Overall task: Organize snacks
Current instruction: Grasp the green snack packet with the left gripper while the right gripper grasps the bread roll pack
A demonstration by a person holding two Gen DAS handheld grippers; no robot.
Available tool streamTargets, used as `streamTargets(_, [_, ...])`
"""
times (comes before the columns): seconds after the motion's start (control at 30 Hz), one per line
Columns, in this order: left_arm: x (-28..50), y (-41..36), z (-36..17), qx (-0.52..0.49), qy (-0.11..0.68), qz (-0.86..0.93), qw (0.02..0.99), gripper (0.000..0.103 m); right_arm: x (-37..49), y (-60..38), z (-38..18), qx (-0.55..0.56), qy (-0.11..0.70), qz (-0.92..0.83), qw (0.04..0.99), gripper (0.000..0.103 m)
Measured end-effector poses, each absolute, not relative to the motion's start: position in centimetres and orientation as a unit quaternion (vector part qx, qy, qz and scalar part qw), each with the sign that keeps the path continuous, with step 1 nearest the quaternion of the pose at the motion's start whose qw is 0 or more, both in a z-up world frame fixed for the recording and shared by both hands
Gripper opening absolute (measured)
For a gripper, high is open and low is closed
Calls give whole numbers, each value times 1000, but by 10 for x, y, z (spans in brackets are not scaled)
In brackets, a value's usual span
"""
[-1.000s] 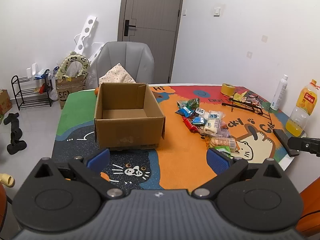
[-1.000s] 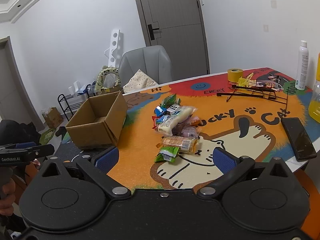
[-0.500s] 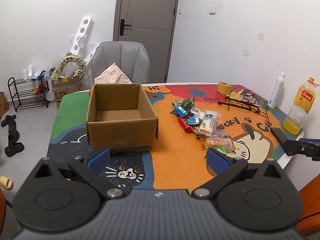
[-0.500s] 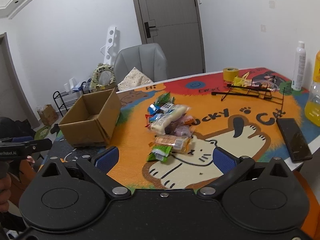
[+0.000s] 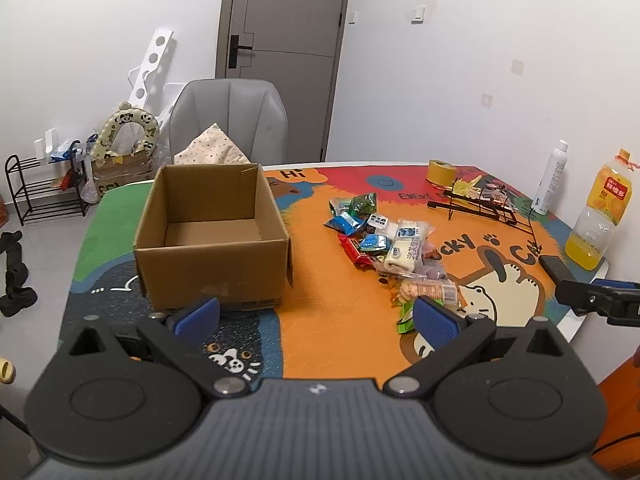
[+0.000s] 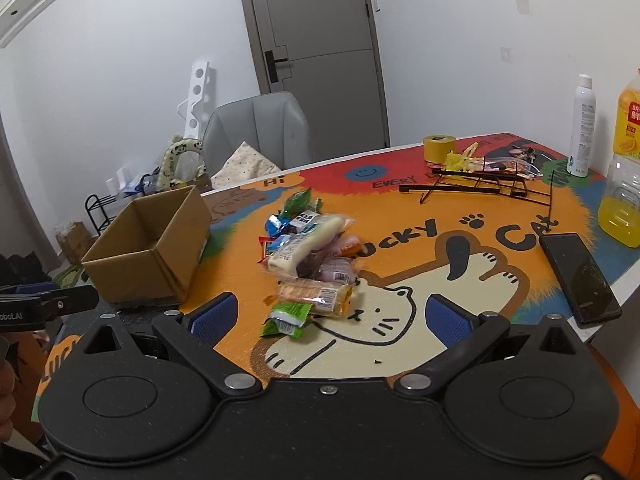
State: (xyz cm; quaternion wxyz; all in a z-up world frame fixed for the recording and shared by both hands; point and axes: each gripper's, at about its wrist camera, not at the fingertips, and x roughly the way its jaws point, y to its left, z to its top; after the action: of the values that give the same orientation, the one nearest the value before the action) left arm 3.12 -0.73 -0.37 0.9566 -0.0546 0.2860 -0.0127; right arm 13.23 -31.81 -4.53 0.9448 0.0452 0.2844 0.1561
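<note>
An open, empty cardboard box [image 5: 212, 236] stands on the left of the table; it also shows in the right wrist view [image 6: 148, 248]. A pile of wrapped snacks [image 5: 396, 248] lies to its right, also in the right wrist view [image 6: 312, 256], with a green packet [image 6: 286, 318] nearest me. My left gripper [image 5: 316, 316] is open and empty, held above the table's near edge in front of the box. My right gripper [image 6: 328, 318] is open and empty, just short of the green packet.
A black phone [image 6: 578, 278] lies at the right edge. A juice bottle [image 6: 626, 168], a white spray bottle [image 6: 582, 120], a yellow tape roll [image 6: 439, 148] and a black wire rack [image 6: 480, 180] stand at the back right. A grey chair [image 5: 230, 120] is behind the table.
Both grippers have drawn back slightly and shifted, so the box and snacks sit a little differently in view. Nothing on the table has moved. Both grippers stay open.
</note>
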Motion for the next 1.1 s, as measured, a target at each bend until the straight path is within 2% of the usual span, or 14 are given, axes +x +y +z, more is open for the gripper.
streamTargets(0.13, [41,-16,-11,-55,286,-24,956,102,139,-321,-54,53,284,162,944,102])
streamTargets(0.27, [51,-26,-20,-54,288,-33,955,102,149,-323,-63,62,289,169,940,93])
streamTargets(0.53, [72,-44,-34,-59,285,-56,955,102,165,-326,-82,78,301,177,934,86])
streamTargets(1.1, [122,-81,-76,-61,310,-84,945,97,206,-338,-120,118,335,193,915,63])
